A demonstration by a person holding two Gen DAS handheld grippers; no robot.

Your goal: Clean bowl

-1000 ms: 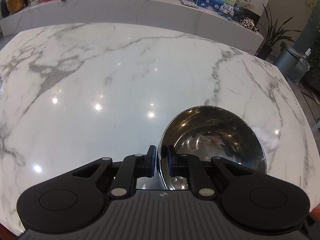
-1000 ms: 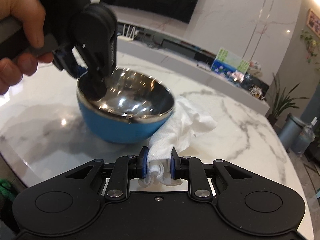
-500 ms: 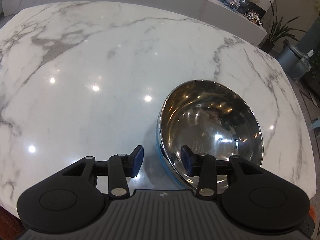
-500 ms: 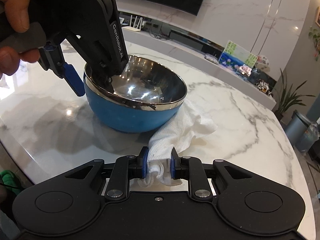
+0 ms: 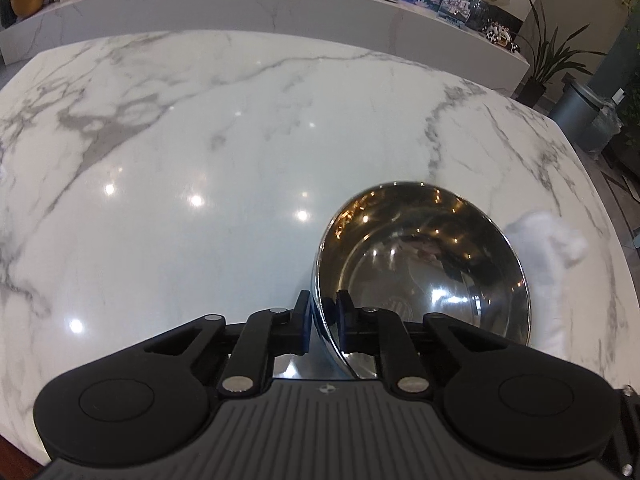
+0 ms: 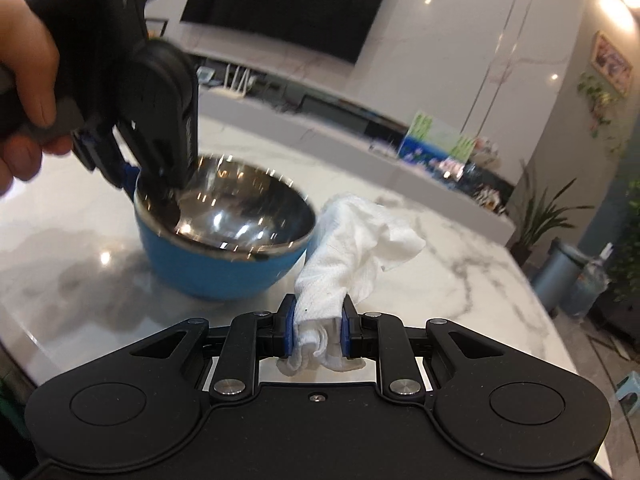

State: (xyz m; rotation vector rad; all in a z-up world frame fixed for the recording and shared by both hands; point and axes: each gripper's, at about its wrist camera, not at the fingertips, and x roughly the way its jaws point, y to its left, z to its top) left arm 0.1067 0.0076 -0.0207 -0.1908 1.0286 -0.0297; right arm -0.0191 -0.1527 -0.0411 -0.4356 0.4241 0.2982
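While no brand name or label can be read anywhere at this moment, since the white lettering on the side of the left gripper (image 6: 160,184) is smeared by motion blur, the print that could be made out there half a second ago is lost. The round steel-lined bowl with a blue outer shell (image 6: 224,240) is seen resting on the white grey-veined marble table (image 5: 200,140), near its front edge. The bowl's rim is clamped by the left gripper (image 5: 323,312), with one finger set inside the steel wall and the other outside against the blue shell; half a second ago these fingers were spread wide on either side of that rim, so the grip has been closed again, as it was one second ago. A crumpled white cloth (image 6: 352,248) is held pinched between the blue pads (image 6: 287,328) of the right gripper (image 6: 318,330), its loose end draped just beside the bowl's right side and touching the table. In the left wrist view the cloth (image 5: 552,248) is shown as a blurred white shape just past the bowl (image 5: 420,264). The person's bare hand (image 6: 24,80) is seen wrapped around the left gripper's handle
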